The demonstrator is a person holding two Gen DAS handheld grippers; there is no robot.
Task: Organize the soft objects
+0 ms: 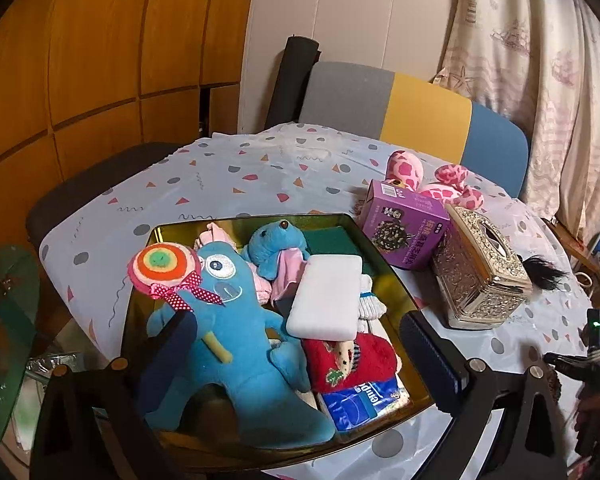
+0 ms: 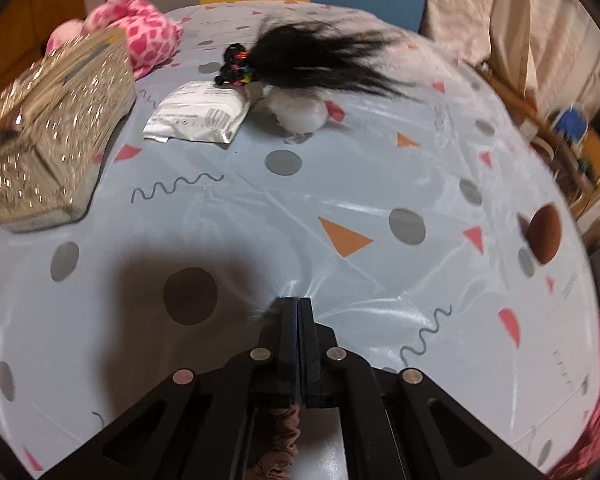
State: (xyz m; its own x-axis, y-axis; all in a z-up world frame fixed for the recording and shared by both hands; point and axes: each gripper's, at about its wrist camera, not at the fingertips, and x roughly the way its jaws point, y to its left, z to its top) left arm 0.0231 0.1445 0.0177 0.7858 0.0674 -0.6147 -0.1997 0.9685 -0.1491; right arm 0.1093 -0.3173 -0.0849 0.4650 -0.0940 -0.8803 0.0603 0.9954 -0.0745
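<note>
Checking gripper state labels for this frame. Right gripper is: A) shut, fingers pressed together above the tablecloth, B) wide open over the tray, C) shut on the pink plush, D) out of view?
A: in the right wrist view the right gripper has its two fingers pressed flat together over the patterned tablecloth; the pink plush lies far off, untouched.

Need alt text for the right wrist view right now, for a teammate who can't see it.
The right gripper, jaws shut, hovers over a patterned tablecloth. Beyond lie a white wipes packet, a tuft of black hair with colourful ties, a gold tissue box, a pink spotted plush and a brown ball.
</note>
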